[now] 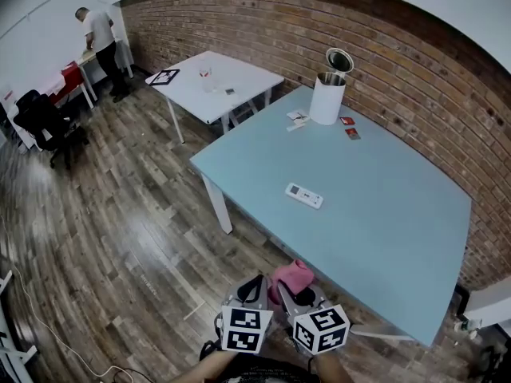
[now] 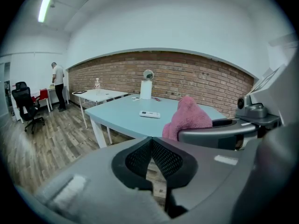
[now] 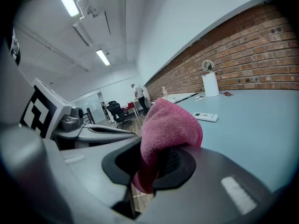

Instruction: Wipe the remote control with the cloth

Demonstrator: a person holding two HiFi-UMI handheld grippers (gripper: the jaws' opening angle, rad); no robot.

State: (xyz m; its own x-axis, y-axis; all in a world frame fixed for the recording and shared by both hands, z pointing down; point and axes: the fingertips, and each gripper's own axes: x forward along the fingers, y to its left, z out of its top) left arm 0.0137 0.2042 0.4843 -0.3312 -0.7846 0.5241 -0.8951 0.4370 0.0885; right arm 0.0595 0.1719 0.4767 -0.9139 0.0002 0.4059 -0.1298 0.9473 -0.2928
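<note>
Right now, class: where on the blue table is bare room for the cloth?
Bare: the table between remote control and near edge, and its whole right side. Crowded: the far corner, by white bin and cards.

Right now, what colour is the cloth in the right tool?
Pink. The cloth shows best in the right gripper view.

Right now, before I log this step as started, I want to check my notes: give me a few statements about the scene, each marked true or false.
1. The right gripper is shut on the cloth. True.
2. The remote stands upright. False: it lies flat on the blue table.
3. The left gripper is shut and empty. True.
4. The cloth touches the remote. False: they are well apart, with the cloth held off the table's near edge.
</note>
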